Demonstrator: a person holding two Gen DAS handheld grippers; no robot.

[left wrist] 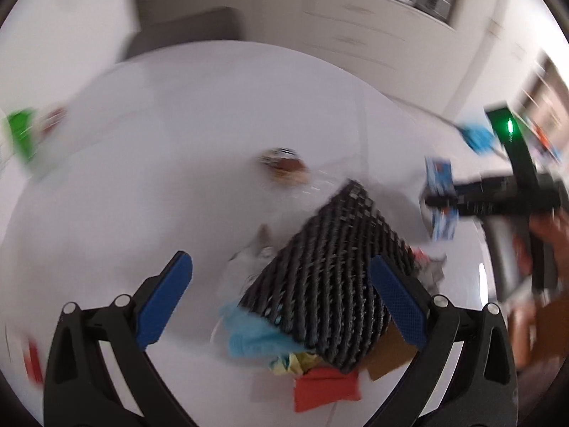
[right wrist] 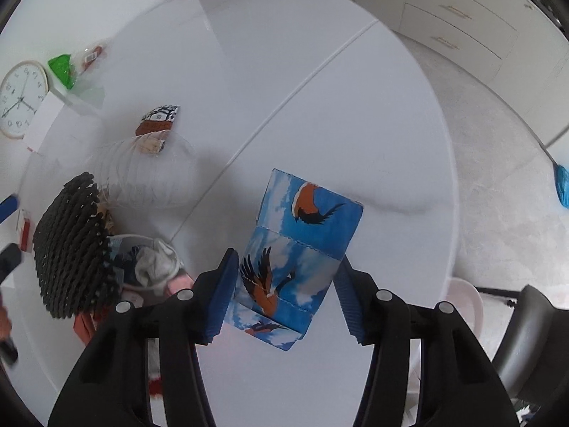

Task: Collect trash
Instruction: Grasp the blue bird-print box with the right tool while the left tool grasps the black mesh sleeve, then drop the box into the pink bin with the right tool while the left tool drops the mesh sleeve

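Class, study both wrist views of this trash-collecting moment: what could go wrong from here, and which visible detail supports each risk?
1. The right gripper has the blue bird-print box between its fingers, apparently held at one end, so the box might twist or slip.
2. The dark woven basket lies tipped with paper scraps spilling out; the open left gripper, straddling one corner, could push it further or scatter more.

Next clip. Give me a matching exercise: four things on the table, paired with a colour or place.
Things:
1. box
2. basket
3. clock
4. bottle

Descriptions:
A. clear, lying on its side
B. blue with bird prints, between the right jaws
C. dark woven, tipped over
D. white face, at the table edge

Pairs: 1-B, 2-C, 3-D, 4-A
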